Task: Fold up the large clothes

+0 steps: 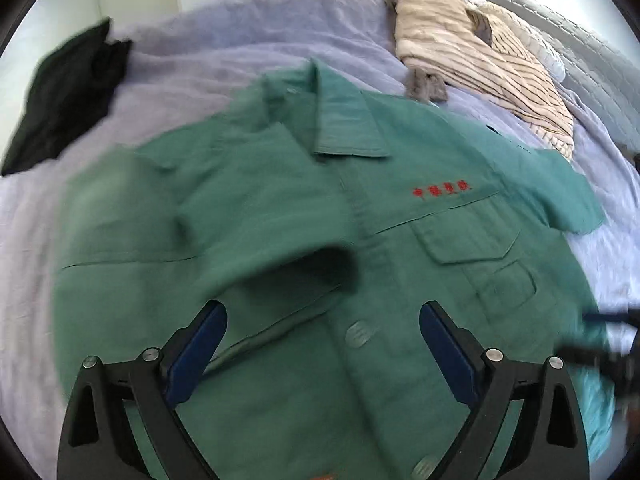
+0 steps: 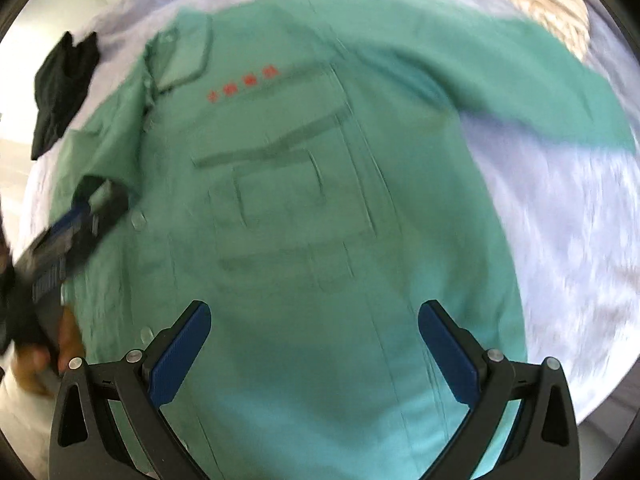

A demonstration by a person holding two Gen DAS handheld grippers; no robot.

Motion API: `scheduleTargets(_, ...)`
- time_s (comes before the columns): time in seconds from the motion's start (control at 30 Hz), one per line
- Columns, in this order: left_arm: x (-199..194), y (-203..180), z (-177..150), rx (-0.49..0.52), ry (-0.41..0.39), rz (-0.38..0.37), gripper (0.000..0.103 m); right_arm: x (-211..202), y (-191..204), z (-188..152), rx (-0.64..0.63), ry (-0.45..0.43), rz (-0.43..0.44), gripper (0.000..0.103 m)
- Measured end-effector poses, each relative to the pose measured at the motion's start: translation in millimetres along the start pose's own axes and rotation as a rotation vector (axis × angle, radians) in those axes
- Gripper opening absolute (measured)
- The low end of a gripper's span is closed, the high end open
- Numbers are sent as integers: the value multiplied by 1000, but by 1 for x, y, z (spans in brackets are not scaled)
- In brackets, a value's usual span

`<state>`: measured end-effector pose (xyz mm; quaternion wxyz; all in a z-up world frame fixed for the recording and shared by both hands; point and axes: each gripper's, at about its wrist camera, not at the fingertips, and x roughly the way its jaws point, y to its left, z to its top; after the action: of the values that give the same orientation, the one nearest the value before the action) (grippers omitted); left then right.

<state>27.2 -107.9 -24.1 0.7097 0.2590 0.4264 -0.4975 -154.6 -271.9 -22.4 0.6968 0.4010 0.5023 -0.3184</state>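
Note:
A large green work jacket [image 1: 400, 184] with red embroidered characters lies front up on the bed, collar toward the far side. One sleeve is folded across its chest, cuff opening [image 1: 336, 264] facing me. My left gripper [image 1: 323, 312] hovers open over the button placket with nothing between its blue pads. My right gripper [image 2: 315, 308] hovers open over the jacket [image 2: 320, 200] below the chest pocket, also with nothing in it. In the right wrist view, the left gripper [image 2: 94, 200] shows blurred at the left, over the jacket's button line. A hand [image 2: 36, 360] holds it.
A lavender bed cover [image 1: 224, 52] lies under everything. A black garment [image 1: 68, 92] sits at the far left, and a beige striped quilted garment [image 1: 480, 64] at the far right beside a white padded edge [image 1: 560, 40]. White doors stand behind the bed.

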Motion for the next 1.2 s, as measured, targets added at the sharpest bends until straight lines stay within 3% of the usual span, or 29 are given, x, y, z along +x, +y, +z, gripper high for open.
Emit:
scheduleTargets(0.07, -20, 23, -13, -29, -32, 70, 98, -4, 22, 12, -73, -52, -5, 103)
scheduleTargets(0.13, -31, 55, -28, -81, -49, 207, 98, -7, 61, 24, -183, -107, 14, 103)
scheduleTargets(0.27, -27, 111, -52, -149, 8, 424, 98, 7, 145, 46, -403, -177, 37, 103)
scheduleTargets(0.4, -12, 141, -64, -193, 36, 473, 98, 57, 223, 48, -605, -206, -33, 103)
scheduleTargets(0.47, -9, 148, -63, -239, 8, 495, 98, 86, 248, 47, -690, -222, -180, 103)
scheduleTargets(0.5, -8, 152, -63, -266, 6, 496, 98, 103, 253, 49, -725, -220, -290, 97)
scheduleTargets(0.53, -6, 153, -63, -287, 7, 490, 98, 109, 255, 53, -731, -222, -308, 66)
scheduleTargets(0.57, -6, 156, -64, -309, 4, 481, 98, 107, 248, 57, -710, -225, -264, 37)
scheduleTargets(0.6, -6, 157, -65, -318, 0, 473, 98, 100, 239, 63, -657, -236, -262, 12)
scheduleTargets(0.63, -2, 156, -65, -317, 0, 468, 98, 88, 228, 72, -593, -261, -247, 12)
scheduleTargets(0.73, 3, 157, -66, -306, -1, 440, 98, 51, 153, 101, -273, -266, 84, 13)
scheduleTargets(0.77, 3, 158, -67, -302, 5, 428, 98, 49, 137, 109, -204, -256, 140, 15)
scheduleTargets(0.8, 4, 159, -67, -300, 14, 432, 98, 51, 119, 115, -134, -238, 195, 29)
scheduleTargets(0.83, 4, 160, -65, -299, 20, 420, 98, 56, 100, 122, -57, -210, 241, 56)
scheduleTargets(0.9, 1, 162, -64, -291, 38, 384, 98, 61, 68, 123, 125, -183, 237, 81)
scheduleTargets(0.97, -14, 165, -66, -284, 57, 296, 98, 58, 32, 118, 291, -183, 310, 81)
scheduleTargets(1.03, -35, 175, -64, -310, 49, 199, 98, 51, 19, 108, 358, -171, 411, 81)
scheduleTargets(1.1, -51, 189, -56, -340, 20, 150, 98, 40, 32, 89, 318, -154, 482, 81)
scheduleTargets(1.2, -44, 219, -27, -395, 7, 75, 98, 50, 86, 62, 216, -36, 634, 81)
